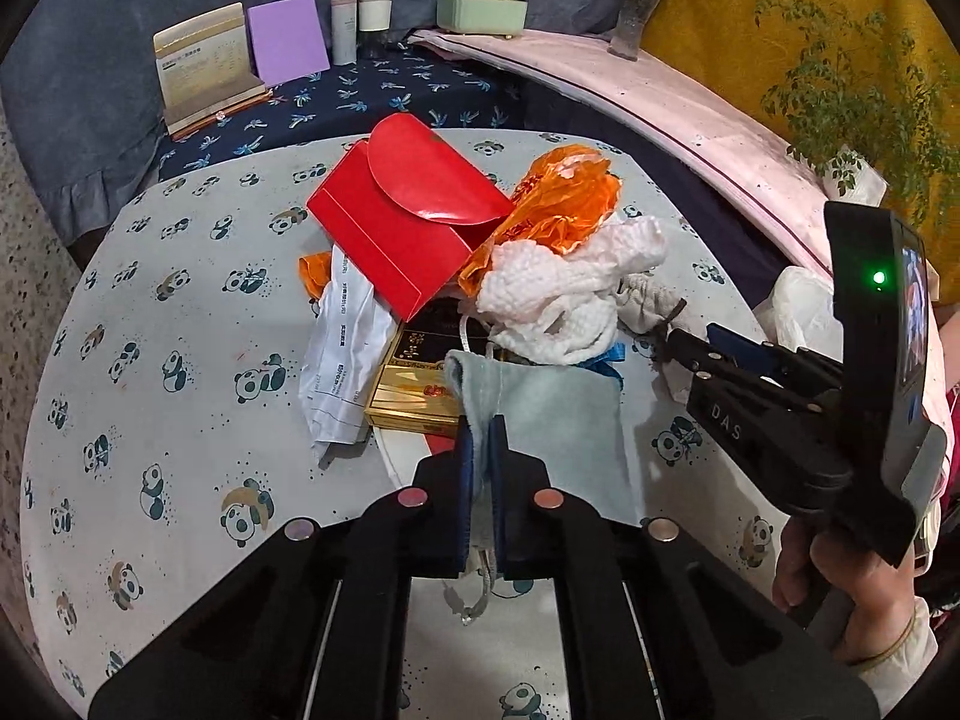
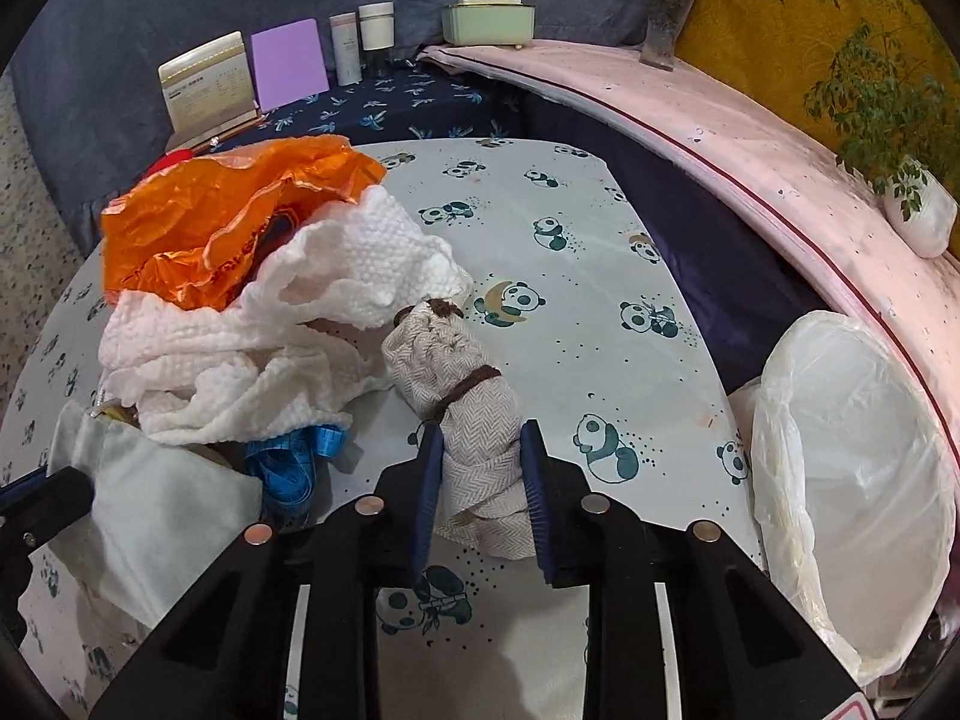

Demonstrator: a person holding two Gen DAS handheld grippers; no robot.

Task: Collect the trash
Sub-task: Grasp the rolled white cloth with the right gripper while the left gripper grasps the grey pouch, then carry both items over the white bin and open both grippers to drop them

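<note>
Right gripper point(image 2: 480, 450): blue pads closed against both sides of the herringbone pouch.
Herringbone pouch point(image 2: 462, 384): beige, tied with brown cord, lying on the table beside the white cloth.
White cloth point(image 2: 252, 360): crumpled, textured, heaped left of the pouch.
Orange plastic bag point(image 2: 216, 228): crinkled, resting behind and partly on the cloth.
Blue tape measure point(image 2: 294, 462): coiled under the cloth's near edge.
Pale cloth bag point(image 2: 156, 510): lower left, with the left gripper point(image 2: 54, 492) at its edge.
Table point(image 2: 570, 276): covered in panda-print fabric.
White bin liner point(image 2: 852, 480): open, at the table's right edge.
</note>
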